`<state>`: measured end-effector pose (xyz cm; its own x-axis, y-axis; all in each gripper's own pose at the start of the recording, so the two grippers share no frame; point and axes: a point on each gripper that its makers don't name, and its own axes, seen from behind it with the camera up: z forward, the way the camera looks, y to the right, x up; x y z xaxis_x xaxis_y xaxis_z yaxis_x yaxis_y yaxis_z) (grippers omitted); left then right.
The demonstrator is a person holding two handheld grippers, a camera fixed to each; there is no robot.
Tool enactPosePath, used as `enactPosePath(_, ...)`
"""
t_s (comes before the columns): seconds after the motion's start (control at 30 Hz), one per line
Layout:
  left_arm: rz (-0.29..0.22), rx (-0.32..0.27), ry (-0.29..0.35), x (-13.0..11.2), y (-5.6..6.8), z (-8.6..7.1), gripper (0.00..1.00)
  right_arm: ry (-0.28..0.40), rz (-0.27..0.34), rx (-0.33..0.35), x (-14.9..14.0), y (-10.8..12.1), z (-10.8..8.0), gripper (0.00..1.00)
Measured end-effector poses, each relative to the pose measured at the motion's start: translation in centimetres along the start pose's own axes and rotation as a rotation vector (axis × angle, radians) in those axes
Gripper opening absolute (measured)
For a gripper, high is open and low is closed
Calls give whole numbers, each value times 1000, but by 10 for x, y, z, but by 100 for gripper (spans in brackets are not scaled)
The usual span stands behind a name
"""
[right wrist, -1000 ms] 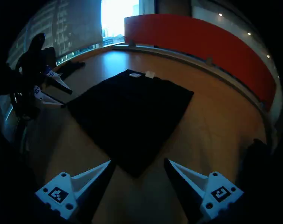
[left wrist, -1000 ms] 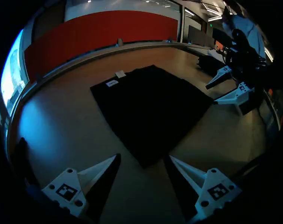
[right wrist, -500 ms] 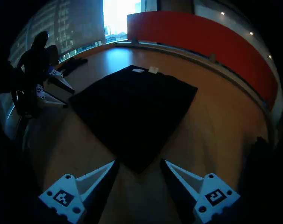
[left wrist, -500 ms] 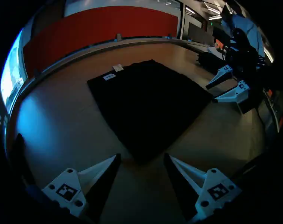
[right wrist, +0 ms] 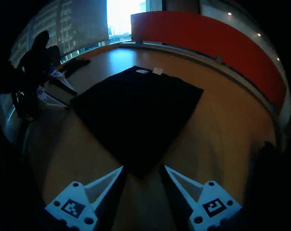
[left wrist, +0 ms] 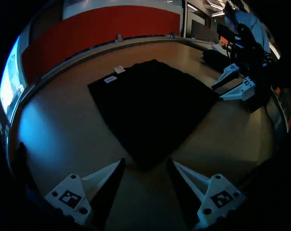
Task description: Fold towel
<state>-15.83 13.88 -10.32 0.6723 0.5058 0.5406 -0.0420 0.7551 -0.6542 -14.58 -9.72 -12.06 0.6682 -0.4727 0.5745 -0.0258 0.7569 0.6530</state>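
**Both grippers at towel corners**

Left gripper [left wrist: 145,161]: fingers spread wide, one corner of the black towel [left wrist: 153,111] in the gap. The towel lies flat on the wooden table [left wrist: 60,131]. Right gripper [right wrist: 142,167]: fingers apart, slightly narrower, another corner between the tips, unclamped.

Left gripper [left wrist: 145,161] low over the wooden tabletop [left wrist: 60,127], jaws apart. The near corner of the black towel [left wrist: 153,104] lies flat in the gap between the tips. White tag [left wrist: 110,79] at the far corner. Right gripper [left wrist: 217,93], jaws apart, just beside the towel's right corner. Red wall panel [left wrist: 99,27] behind.
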Motion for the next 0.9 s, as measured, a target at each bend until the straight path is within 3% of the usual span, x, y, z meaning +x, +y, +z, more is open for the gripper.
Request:
enactPosePath(0.13,-8,8,-1,0,-1,0,74,0,-3,2,0,-1,0,60)
enactPosePath(0.27,-6,9,-3,0,0,0,68,0,-8,1,0,-1,1,49)
enactPosePath(0.33,-3,7,-6,0,2,0,63,0,-10,0,0,-1,1,39)
enactPosePath(0.47,2,3,-13,1,6,1,51,-1,-13,0,0,-2,1,27)
enactPosePath(0.67,3,2,-20,2,10,2,30,-2,-9,5,1,-4,1,20)
enactPosePath(0.73,-4,8,-23,2,9,2,18,-2,-6,7,1,-5,1,18)
enactPosePath(0.9,-20,14,-23,3,6,2,14,4,12,18,2,-8,0,13)
